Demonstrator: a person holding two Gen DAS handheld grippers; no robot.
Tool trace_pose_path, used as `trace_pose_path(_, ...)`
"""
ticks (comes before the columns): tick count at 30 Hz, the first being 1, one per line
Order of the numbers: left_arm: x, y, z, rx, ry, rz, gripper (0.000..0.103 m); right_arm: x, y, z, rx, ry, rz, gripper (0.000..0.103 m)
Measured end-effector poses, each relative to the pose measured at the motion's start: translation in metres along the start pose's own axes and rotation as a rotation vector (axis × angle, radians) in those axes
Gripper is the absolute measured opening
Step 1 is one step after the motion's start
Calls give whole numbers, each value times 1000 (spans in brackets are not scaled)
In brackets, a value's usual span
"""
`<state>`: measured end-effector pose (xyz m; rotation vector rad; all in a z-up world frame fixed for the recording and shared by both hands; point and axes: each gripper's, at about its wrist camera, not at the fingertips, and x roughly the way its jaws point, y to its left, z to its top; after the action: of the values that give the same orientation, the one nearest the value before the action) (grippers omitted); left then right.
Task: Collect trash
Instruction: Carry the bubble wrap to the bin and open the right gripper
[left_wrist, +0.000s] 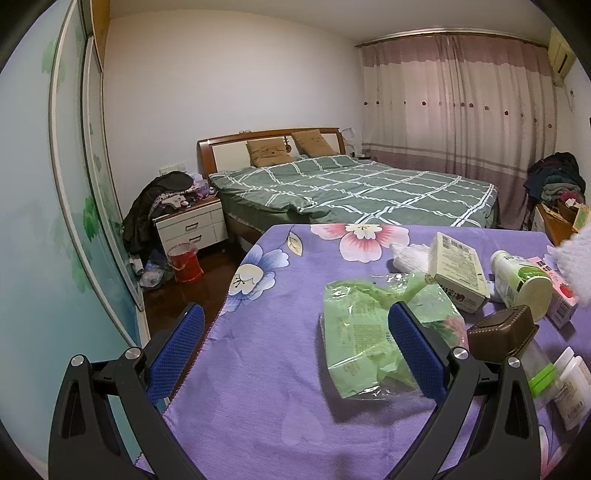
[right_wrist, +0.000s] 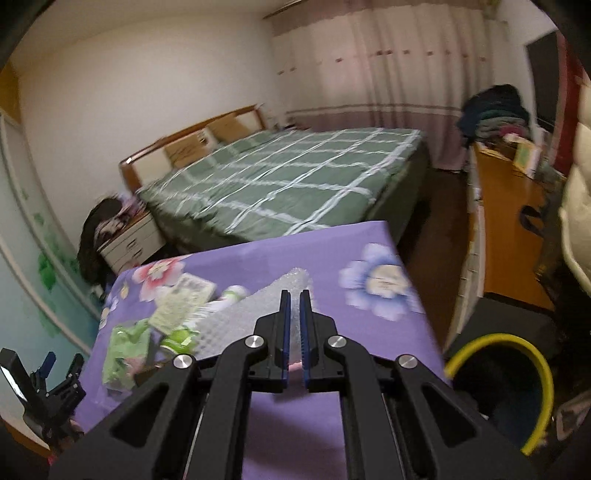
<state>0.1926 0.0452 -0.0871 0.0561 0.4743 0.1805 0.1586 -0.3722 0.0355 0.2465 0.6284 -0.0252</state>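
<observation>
- Trash lies scattered on a table under a purple flowered cloth (left_wrist: 258, 369), seen first from the left wrist camera: a crumpled green plastic wrapper (left_wrist: 373, 332), a pale green carton (left_wrist: 458, 271) on its side, a toppled white and green bottle (left_wrist: 521, 282), and a small pink carton (left_wrist: 561, 295) at the right edge.
- Left gripper (left_wrist: 295, 317) hovers over the cloth with its blue pads spread wide apart and nothing between them; the wrapper lies just behind the right-hand pad.
- Beyond the table stands a bed with a green checked cover (left_wrist: 351, 188), and a red bucket (left_wrist: 184, 262) sits on the floor beside a nightstand.
- From the right wrist camera, which is blurred, the right gripper (right_wrist: 294, 295) is clamped on a sheet of clear bubble wrap (right_wrist: 266, 299), which trails above the cloth.
- Below right, off the table's edge, is a dark bin with a yellow rim (right_wrist: 517, 347).
- At lower left, the left gripper appears again, small, at the table's edge.
</observation>
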Motion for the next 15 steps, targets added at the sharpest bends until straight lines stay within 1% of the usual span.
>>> trace_pose_path(2, -1, -3, 0, 9, 1, -1, 98, -17, -23, -4, 36, -20, -26, 5)
trace_pose_path(8, -9, -17, 0, 53, 2, -9, 98, -60, -73, -14, 97, -84, -116, 5)
trace_pose_path(11, -15, -26, 1, 71, 0, -22, 98, -78, -103, -19, 125, -109, -189, 5)
trace_pose_path(15, -23, -36, 3, 80, 1, -55, 98, -84, -138, -31, 161, -106, -287, 5)
